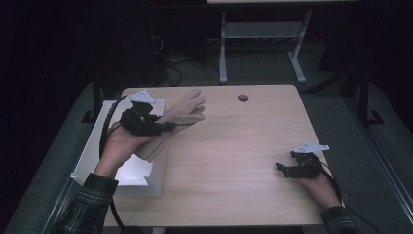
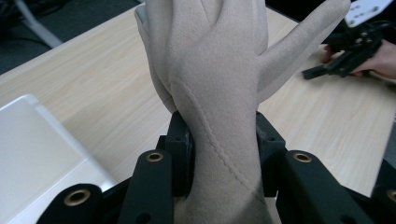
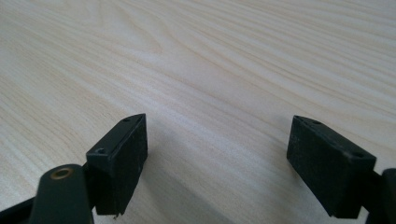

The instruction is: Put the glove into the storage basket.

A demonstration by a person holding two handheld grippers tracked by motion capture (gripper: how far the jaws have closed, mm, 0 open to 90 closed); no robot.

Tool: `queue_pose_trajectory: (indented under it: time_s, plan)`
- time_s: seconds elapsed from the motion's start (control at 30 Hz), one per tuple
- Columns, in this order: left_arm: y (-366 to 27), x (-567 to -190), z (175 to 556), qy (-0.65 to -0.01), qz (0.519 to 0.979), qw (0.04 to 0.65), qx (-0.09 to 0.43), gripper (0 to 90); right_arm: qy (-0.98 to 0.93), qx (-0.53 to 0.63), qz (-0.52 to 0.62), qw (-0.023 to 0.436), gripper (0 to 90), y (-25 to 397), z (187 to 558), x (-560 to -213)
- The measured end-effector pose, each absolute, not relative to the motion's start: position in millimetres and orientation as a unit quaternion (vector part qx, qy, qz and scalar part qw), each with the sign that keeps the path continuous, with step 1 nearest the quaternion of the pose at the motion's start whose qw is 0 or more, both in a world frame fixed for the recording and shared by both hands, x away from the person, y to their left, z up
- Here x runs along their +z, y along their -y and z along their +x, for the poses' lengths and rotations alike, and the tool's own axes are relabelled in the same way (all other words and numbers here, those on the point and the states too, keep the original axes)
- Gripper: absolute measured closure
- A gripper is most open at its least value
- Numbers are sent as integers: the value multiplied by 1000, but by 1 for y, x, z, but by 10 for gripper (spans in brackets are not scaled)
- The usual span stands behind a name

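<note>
Left tool clamps the beige glove at its wrist; right tool gapes empty.

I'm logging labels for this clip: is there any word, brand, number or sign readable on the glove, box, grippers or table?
None: no readable text on the beige glove, the white box, the left gripper, the right gripper or the table.

No text, label, brand, number or sign can be read in any of the views. The beige glove, the white box and the wooden table bear plain surfaces (the glove carries stitched seams, but no lettering). The black jaws carry brass-coloured rivets and no markings.
</note>
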State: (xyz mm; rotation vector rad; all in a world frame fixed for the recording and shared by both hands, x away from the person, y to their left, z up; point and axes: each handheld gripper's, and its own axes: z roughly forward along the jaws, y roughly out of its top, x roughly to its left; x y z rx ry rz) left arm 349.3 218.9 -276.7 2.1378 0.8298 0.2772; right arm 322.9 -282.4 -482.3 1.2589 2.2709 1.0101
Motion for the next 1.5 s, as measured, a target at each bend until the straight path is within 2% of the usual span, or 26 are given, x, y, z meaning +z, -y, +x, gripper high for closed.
queue_pose_trajectory:
  time_s: [0.57, 0.93, 1.5]
  plan:
    - [-298, -299, 342, -420, 802, 400, 144, 657, -802, 357, 446, 176, 198, 282, 323, -482]
    - [-315, -331, 342, -454, 789, 385, 153, 656, -803, 357, 443, 178, 198, 282, 323, -482]
    - [-314, -380, 354, -478, 789, 357, 148, 655, -803, 357, 441, 179, 197, 282, 323, -483]
